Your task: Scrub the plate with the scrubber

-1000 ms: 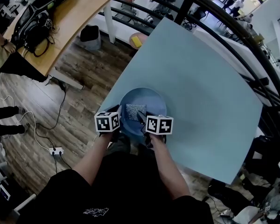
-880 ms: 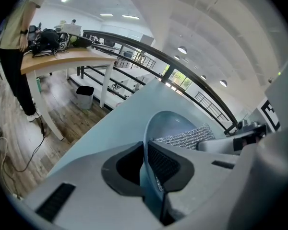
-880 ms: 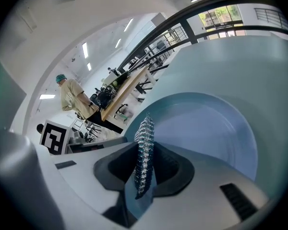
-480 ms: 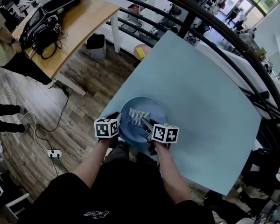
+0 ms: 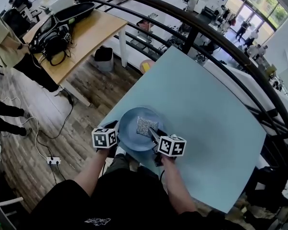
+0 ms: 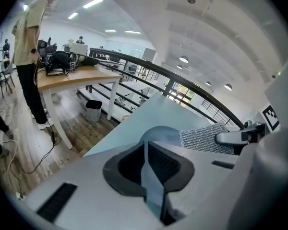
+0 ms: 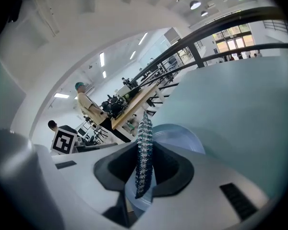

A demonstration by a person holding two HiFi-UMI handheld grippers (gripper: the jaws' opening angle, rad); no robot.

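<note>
The person's bare forearms reach forward and down from the body, drawing together at the near edge of the pale blue table (image 5: 206, 104). The plate (image 5: 130, 131), blue, sits at that edge.

The left gripper (image 5: 116, 127) comes in from the plate's left side, and its jaws are clamped on the rim (image 6: 146, 169), which runs edge-on between the pads. The right gripper (image 5: 154, 135) angles in from the near right, its jaws pinched on the scrubber (image 7: 144, 150), a silvery mesh pad seen edge-on there. In the head view the scrubber (image 5: 147, 126) lies flat against the plate's face, right of centre.

Each gripper's cube bears black-and-white square markers, no words. A small white print on the person's black shirt (image 5: 98, 219) is too small to read.
</note>
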